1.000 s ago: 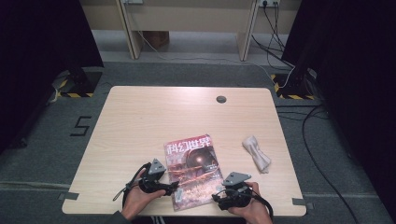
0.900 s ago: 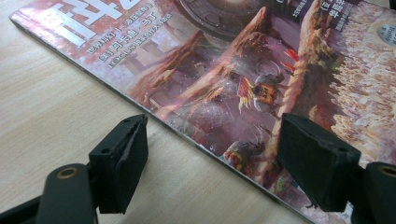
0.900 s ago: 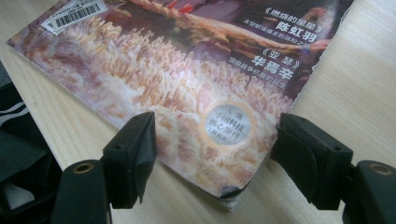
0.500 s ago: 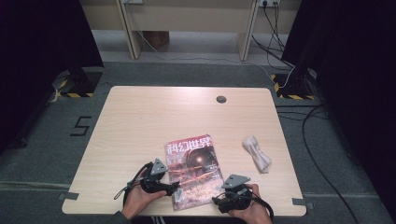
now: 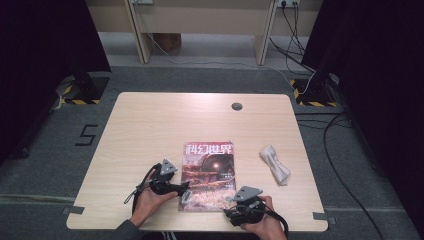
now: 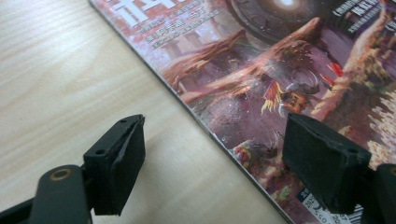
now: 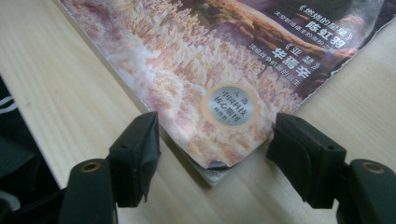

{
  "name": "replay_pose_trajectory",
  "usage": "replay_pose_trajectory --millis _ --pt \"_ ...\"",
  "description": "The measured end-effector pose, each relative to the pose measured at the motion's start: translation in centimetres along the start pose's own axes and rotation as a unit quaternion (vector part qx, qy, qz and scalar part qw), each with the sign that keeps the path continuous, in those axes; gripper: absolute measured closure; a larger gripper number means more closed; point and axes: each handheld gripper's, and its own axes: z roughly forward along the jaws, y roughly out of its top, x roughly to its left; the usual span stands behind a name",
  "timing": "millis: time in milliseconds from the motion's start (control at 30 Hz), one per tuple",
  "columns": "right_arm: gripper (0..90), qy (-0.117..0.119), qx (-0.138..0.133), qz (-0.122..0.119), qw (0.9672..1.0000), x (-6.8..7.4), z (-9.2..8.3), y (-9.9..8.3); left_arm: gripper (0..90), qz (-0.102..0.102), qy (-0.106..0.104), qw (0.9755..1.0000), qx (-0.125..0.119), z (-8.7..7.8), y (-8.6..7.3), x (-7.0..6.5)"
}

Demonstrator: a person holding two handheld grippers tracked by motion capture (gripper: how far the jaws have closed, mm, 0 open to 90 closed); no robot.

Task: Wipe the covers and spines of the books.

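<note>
At the near edge of the table (image 5: pixel 150 115) the right gripper (image 5: pixel 234 207) lies low at the near right corner of the magazine (image 5: pixel 209 175). Its jaws stand wide apart and have just been closing a little; in the right gripper view that corner (image 7: pixel 217 165), slightly curled, lies between them, and neither pad touches it. A little farther and to the left, the left gripper (image 5: pixel 183 192) is at the magazine's left edge near its near left corner. Its jaws are released too, and in the left gripper view one jaw stands over bare wood and the other over the cover, with the edge (image 6: pixel 224 142) running between them. The magazine lies flat, cover up, right of the table's middle towards the near side. To its right, apart from it, lies a crumpled white cloth (image 5: pixel 275 164). Far off, near the far edge, is a round dark grommet (image 5: pixel 237 106)
</note>
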Motion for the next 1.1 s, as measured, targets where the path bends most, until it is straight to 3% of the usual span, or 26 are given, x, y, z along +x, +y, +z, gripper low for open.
replay_pose_trajectory --millis 233,533,667,1100 --pt "35.1 -0.006 -0.005 0.015 0.9998 -1.5 0.9 1.2 23.3 0.013 0.031 0.9994 -0.004 0.9 1.2 0.2" --pt "35.0 -0.012 -0.005 0.031 0.9994 -3.1 2.0 2.6 24.9 0.002 0.049 0.9988 -0.003 1.9 2.3 1.3" --pt "34.7 -0.016 -0.003 0.035 0.9993 -3.3 2.3 3.0 24.8 -0.005 0.05 0.9987 -0.003 2.2 2.6 1.7" --pt "34.2 -0.02 -0.003 0.025 0.9995 -3.2 2.6 3.1 30.0 0.007 0.058 0.9983 -0.004 1.9 2.5 1.1"
